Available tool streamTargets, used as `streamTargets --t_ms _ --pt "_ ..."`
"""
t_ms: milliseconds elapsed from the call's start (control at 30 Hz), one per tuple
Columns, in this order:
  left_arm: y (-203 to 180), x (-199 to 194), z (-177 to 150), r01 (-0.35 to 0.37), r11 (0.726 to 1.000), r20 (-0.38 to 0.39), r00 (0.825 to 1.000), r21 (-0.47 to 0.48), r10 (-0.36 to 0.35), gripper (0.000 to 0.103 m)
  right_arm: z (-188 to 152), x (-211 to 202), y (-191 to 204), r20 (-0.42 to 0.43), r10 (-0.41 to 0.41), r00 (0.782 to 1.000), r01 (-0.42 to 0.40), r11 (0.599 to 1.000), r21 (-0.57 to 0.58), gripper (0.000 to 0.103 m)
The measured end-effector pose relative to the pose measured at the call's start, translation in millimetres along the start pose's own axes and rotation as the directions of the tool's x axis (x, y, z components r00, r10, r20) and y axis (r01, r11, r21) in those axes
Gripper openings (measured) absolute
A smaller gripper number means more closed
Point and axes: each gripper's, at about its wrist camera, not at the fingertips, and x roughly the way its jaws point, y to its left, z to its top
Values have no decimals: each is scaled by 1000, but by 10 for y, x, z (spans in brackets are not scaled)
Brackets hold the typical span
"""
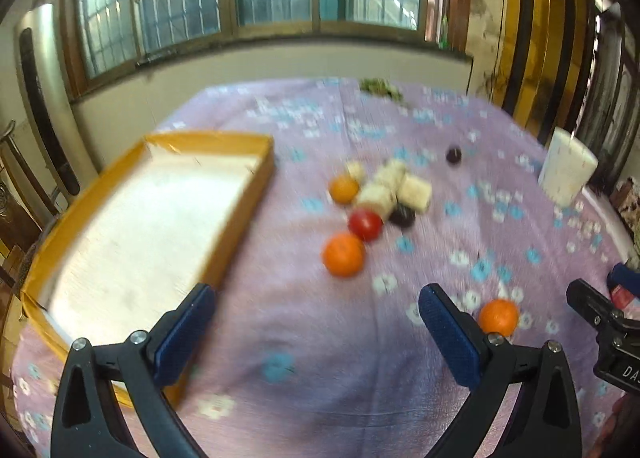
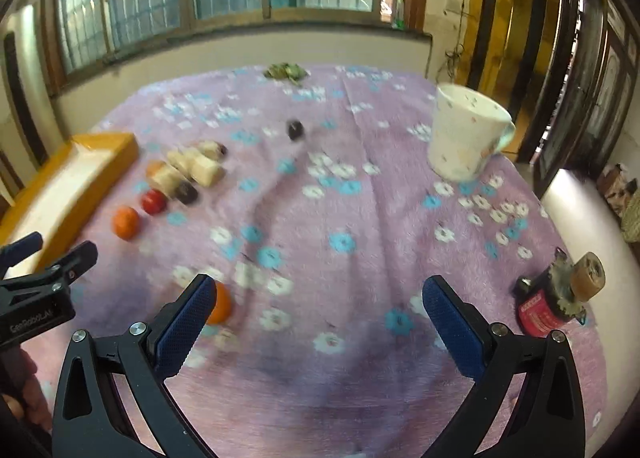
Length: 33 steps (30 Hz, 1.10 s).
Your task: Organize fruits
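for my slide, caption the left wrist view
Open left gripper above floral tablecloth, yellow tray left, scattered fruit ahead.

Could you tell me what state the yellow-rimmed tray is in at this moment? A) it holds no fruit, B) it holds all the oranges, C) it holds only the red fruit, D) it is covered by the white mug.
A: the tray's pale floor shows bare in the left wrist view, while the oranges and red fruit lie on the purple cloth beside it.
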Motion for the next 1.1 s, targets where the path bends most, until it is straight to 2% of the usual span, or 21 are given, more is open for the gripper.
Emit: streamTargets --t_ms 100,367,600,1100 --pt "158 -150 56 -1 1000 53 999 -23 2 103 51 -142 108 49 -6 999 6 1000 -15 103" --pt "287 -242 40 -2 999 91 996 -44 6 103 59 -346 310 123 8 992 0 998 -67 103" --pt "295 -303 28 -13 999 131 991 -30 17 103 57 -349 400 118 -3 993 13 997 -82 103" --pt "327 -338 38 -7 1000 160 987 -24 11 103 29 -352 419 112 -22 994 29 997 -66 103"
